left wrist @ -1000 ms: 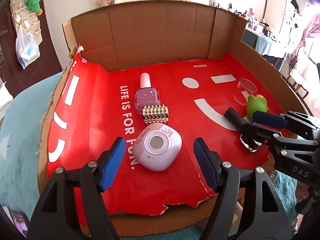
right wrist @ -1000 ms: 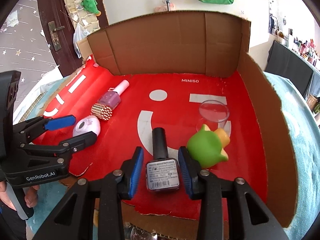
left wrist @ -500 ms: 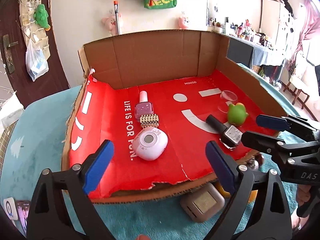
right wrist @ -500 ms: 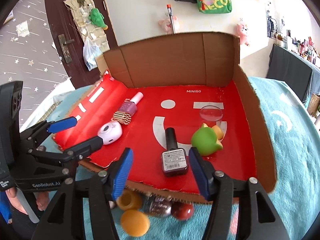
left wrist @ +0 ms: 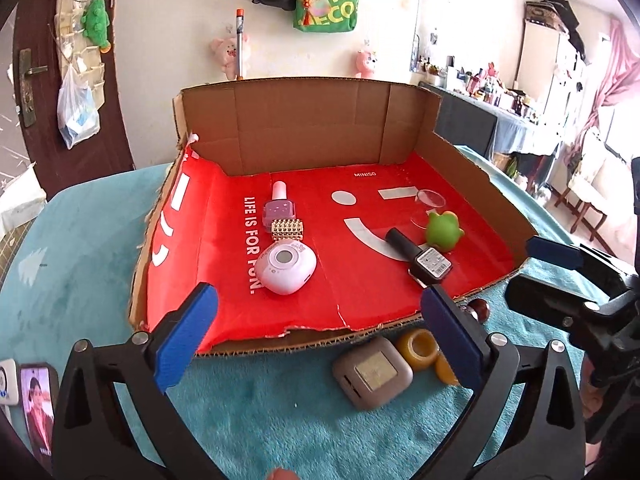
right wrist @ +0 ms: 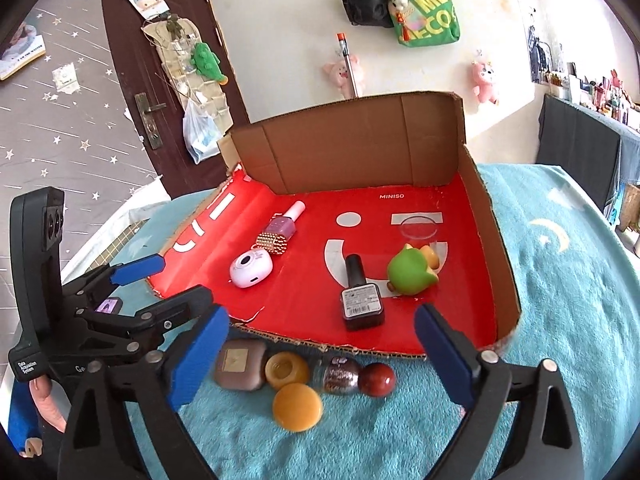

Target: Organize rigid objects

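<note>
A cardboard box (left wrist: 304,128) (right wrist: 352,140) with a red liner holds a pink nail polish bottle (left wrist: 279,207) (right wrist: 285,224), a gold studded block (left wrist: 287,229) (right wrist: 272,243), a pink round device (left wrist: 286,266) (right wrist: 251,268), a dark nail polish bottle (left wrist: 420,254) (right wrist: 360,294), a green toy (left wrist: 443,230) (right wrist: 412,274) and a clear lid (left wrist: 430,199) (right wrist: 418,226). My left gripper (left wrist: 320,340) (right wrist: 160,284) is open and empty in front of the box. My right gripper (right wrist: 322,360) (left wrist: 540,268) is open and empty over loose items on the teal cloth.
On the teal cloth (right wrist: 560,320) before the box lie a grey square case (left wrist: 372,372) (right wrist: 240,364), amber round pieces (left wrist: 418,346) (right wrist: 297,406), a glittery bottle (right wrist: 340,374) and a red ball (right wrist: 377,379). A phone (left wrist: 38,400) lies at the left.
Both grippers have pulled back out of the box and opened wide. The right gripper let go of the dark nail polish bottle, which now lies in the box.
</note>
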Motion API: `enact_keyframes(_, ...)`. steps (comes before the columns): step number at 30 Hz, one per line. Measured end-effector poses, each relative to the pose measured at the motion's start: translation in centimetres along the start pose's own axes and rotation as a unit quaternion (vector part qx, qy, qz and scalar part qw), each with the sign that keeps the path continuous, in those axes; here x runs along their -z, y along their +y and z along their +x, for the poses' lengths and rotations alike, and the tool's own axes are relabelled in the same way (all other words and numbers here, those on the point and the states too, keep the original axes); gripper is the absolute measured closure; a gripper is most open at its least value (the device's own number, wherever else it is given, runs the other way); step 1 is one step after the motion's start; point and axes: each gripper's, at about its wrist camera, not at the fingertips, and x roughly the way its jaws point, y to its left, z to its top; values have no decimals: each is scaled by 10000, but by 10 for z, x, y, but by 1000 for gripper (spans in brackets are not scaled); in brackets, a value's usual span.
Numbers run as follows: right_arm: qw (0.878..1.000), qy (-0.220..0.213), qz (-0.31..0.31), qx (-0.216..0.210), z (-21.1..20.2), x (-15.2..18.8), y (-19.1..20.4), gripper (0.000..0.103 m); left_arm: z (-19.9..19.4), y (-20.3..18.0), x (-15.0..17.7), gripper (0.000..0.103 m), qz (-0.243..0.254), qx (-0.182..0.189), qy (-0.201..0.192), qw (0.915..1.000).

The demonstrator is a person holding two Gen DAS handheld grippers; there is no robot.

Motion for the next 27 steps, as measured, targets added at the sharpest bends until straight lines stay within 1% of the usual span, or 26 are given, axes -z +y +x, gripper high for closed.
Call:
enact_keyframes(1,10000,-50,9,-6,-2,1,0,0,-2,0,2,0,-15,-20,-28,10000)
enact_keyframes(6,9995,-322,38,19,-18,8,1,0,-11,0,10,0,-109,-11,-52,9999)
enact_keyframes(13,9985,-523,-47,178,-33,20,6,0,-20,-5,23,0,-47,-307,-131,9994)
enact_keyframes(18,9973,-606,-148,381,-41,31,10,0,-27,-8,33,0,-21,-261,-122,9996)
enact_keyframes(23,9974,-526,-171,472,-41,44,10,0,-31,-7,45,0,-121,-120,-41,9998)
enact_keyframes(27,9976,-384,-194,539,-39,55,10,0,-29,-5,55,0,-198,-111,77,9997)
